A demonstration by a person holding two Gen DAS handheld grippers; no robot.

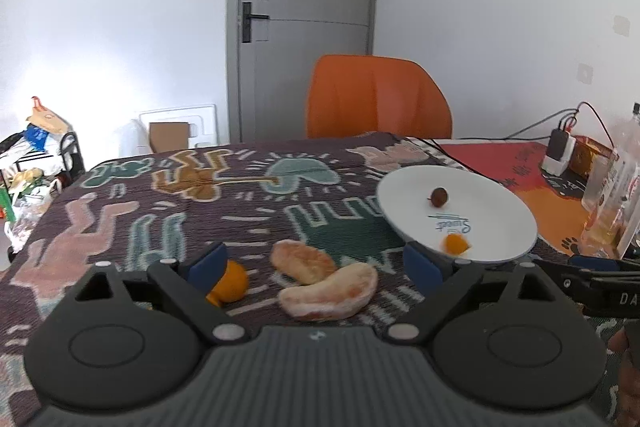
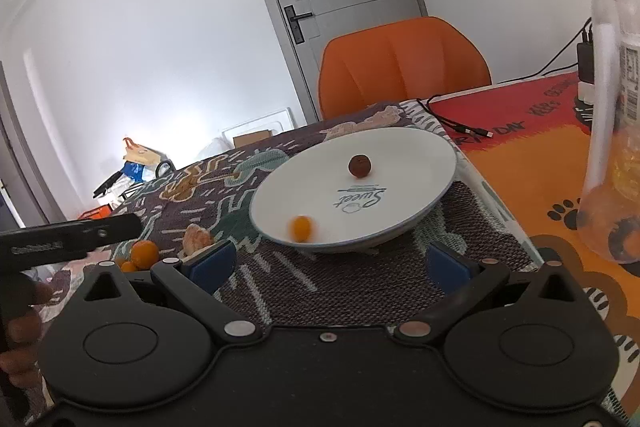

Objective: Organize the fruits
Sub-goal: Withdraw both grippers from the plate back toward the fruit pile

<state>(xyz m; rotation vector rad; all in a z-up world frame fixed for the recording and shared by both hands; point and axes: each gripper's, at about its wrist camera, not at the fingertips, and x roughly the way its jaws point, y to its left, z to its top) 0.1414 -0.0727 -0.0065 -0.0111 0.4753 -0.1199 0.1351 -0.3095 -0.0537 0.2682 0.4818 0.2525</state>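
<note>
A white plate (image 1: 500,219) (image 2: 400,155) holds a small brown fruit (image 1: 439,196) (image 2: 359,165) and a small, motion-blurred orange fruit (image 1: 456,244) (image 2: 301,228). Two pale pomelo segments (image 1: 304,261) (image 1: 330,291) lie on the patterned cloth between my left gripper's fingers. An orange (image 1: 232,281) (image 2: 145,253) sits by the left finger pad (image 1: 208,263). My left gripper (image 1: 316,265) is open and empty above the segments. My right gripper (image 2: 330,263) is open and empty, just before the plate's near rim.
An orange chair (image 1: 378,97) (image 2: 404,63) stands behind the table. A clear bottle (image 2: 616,99) (image 1: 612,199) stands at the right on a red-orange mat (image 2: 532,163). A black cable (image 2: 456,123) and a charger (image 1: 558,151) lie behind the plate. Clutter sits at the far left (image 1: 32,155).
</note>
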